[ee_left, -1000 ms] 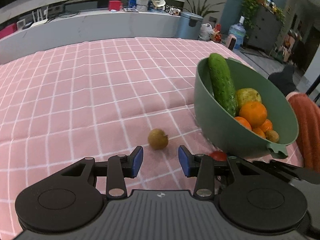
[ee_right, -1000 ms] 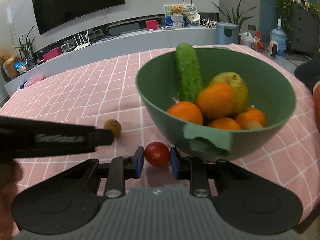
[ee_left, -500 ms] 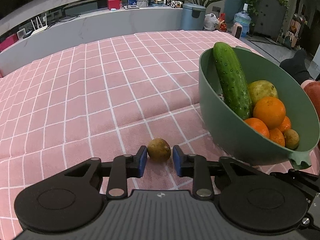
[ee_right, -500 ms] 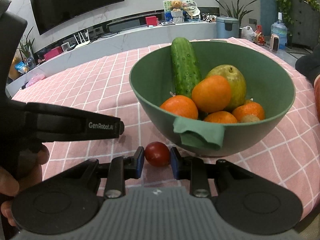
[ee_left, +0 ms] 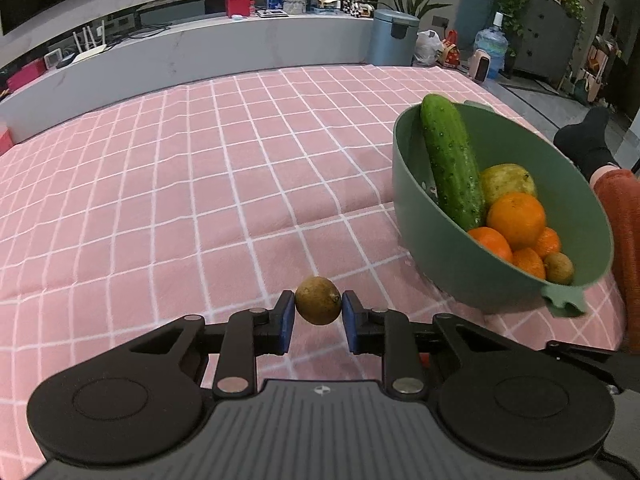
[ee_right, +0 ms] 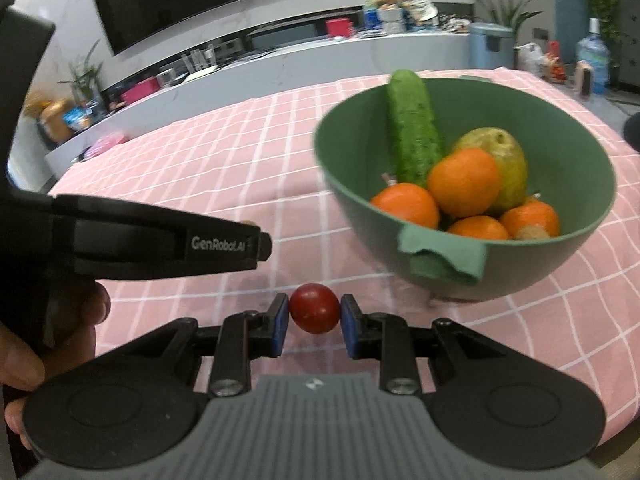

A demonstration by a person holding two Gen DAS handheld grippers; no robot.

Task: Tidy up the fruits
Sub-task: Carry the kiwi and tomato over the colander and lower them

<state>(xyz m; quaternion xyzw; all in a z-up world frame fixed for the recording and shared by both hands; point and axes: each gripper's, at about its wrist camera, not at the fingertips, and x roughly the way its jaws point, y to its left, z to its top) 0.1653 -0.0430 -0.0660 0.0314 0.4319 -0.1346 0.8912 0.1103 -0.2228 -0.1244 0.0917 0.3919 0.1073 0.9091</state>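
Observation:
My left gripper (ee_left: 318, 318) is shut on a small brown-green round fruit (ee_left: 318, 300) and holds it above the pink checked tablecloth (ee_left: 180, 184). My right gripper (ee_right: 314, 322) is shut on a small red tomato (ee_right: 314, 308), lifted just in front of the green bowl (ee_right: 472, 264). The bowl also shows in the left wrist view (ee_left: 432, 248), to the right of the left gripper. It holds a cucumber (ee_left: 450, 160), a pear (ee_left: 508, 178), several oranges (ee_left: 516, 220) and a small brown fruit (ee_left: 559, 267).
The left gripper's black body (ee_right: 160, 240) and the hand holding it cross the left of the right wrist view. An orange-red sleeve (ee_left: 624, 240) is at the right edge beyond the bowl. A grey counter (ee_left: 200, 52) runs behind the table.
The left gripper closed on the brown-green fruit and lifted it off the cloth. The right gripper, shut on the tomato throughout, rose with it and looks down more on the bowl.

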